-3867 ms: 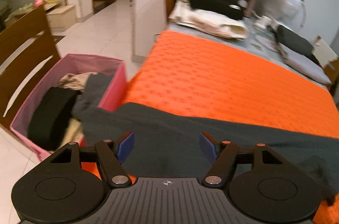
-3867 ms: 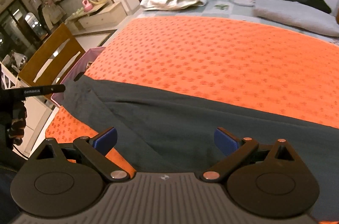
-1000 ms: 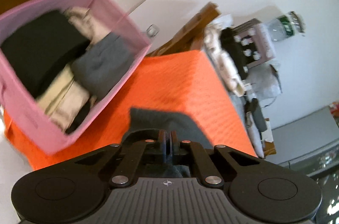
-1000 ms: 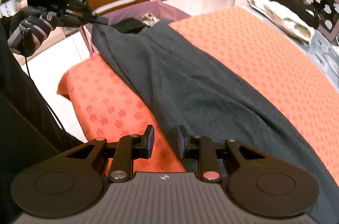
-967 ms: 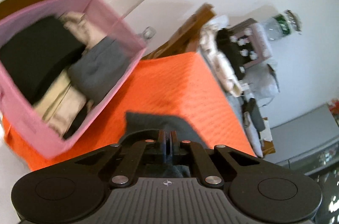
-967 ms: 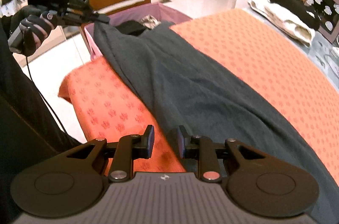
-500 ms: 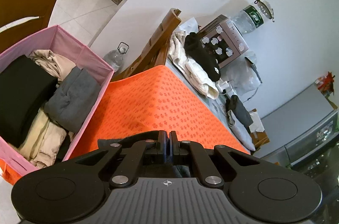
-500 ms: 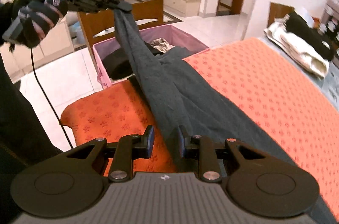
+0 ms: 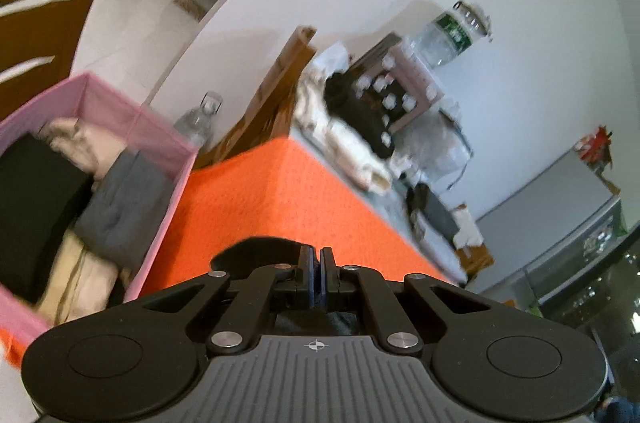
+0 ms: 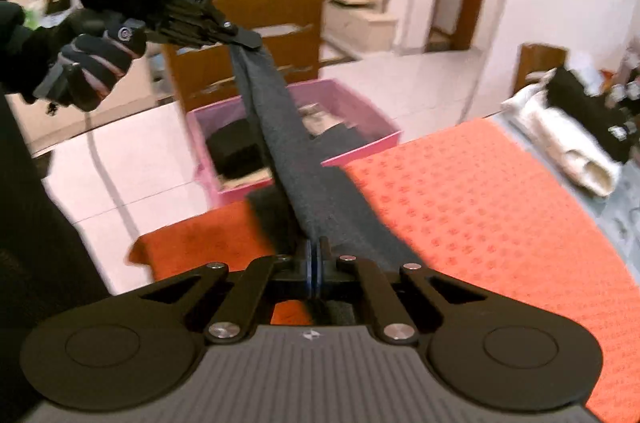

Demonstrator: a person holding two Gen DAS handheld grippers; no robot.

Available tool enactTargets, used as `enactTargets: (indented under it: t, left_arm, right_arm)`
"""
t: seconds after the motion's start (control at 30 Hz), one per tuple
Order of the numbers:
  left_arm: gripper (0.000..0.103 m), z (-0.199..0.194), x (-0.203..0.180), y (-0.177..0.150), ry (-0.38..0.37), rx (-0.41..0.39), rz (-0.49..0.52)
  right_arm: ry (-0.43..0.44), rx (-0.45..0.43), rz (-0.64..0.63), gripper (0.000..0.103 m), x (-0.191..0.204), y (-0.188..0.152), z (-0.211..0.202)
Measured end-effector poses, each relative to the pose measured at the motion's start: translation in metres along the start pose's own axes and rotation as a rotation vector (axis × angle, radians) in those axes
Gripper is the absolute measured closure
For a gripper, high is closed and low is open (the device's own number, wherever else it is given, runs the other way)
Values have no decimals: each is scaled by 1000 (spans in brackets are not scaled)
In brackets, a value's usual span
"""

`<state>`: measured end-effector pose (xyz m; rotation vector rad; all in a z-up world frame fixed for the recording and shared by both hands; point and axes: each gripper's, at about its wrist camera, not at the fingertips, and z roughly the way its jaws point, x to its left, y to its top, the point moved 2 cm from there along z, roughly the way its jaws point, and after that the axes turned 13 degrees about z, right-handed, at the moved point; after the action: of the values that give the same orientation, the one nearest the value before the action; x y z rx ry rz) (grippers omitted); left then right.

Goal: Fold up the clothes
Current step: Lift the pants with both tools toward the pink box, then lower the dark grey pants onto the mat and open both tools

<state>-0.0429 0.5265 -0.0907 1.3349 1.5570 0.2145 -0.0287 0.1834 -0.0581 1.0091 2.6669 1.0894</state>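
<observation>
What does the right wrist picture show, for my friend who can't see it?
Both grippers pinch a dark grey garment: the right gripper near the camera, the left gripper raised in a gloved hand. Underneath lie an orange cloth and a pink bin of clothes.

The dark grey garment [image 10: 288, 143] disappears behind the right gripper [image 10: 315, 265]; the far clothes pile [image 9: 352, 127] is blurred.

My left wrist camera faces the white wall; my right faces the floor. Both share the pink fabric bin [image 9: 132, 111] [image 10: 360, 103], at nine and twelve o'clock.

Black tool [image 10: 314, 269], blue pads, striped glove [image 10: 94, 63]
</observation>
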Motion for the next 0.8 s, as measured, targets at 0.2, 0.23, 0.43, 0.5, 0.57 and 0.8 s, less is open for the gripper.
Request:
enactTargets:
  t: [0.2, 0.23, 0.43, 0.5, 0.57, 0.8]
  left_arm:
    - [98, -11, 22, -65, 84, 162, -19]
    - [98, -11, 26, -75, 99, 183, -24]
    - [97, -11, 43, -115, 144, 266, -40]
    - [97, -12, 48, -121, 152, 268, -61]
    - [96, -14, 55, -123, 160, 246, -107]
    - [67, -6, 78, -115, 160, 138, -253]
  right_arm:
    - [85, 147, 13, 99, 14, -30, 36]
    - [94, 165, 19, 99, 15, -34, 41]
    - [131, 229, 33, 86, 18, -40, 49]
    - [128, 227, 48, 77, 12, -37, 43]
    - [118, 228, 68, 74, 5, -33, 36]
    - [10, 232, 139, 70, -20, -41, 17]
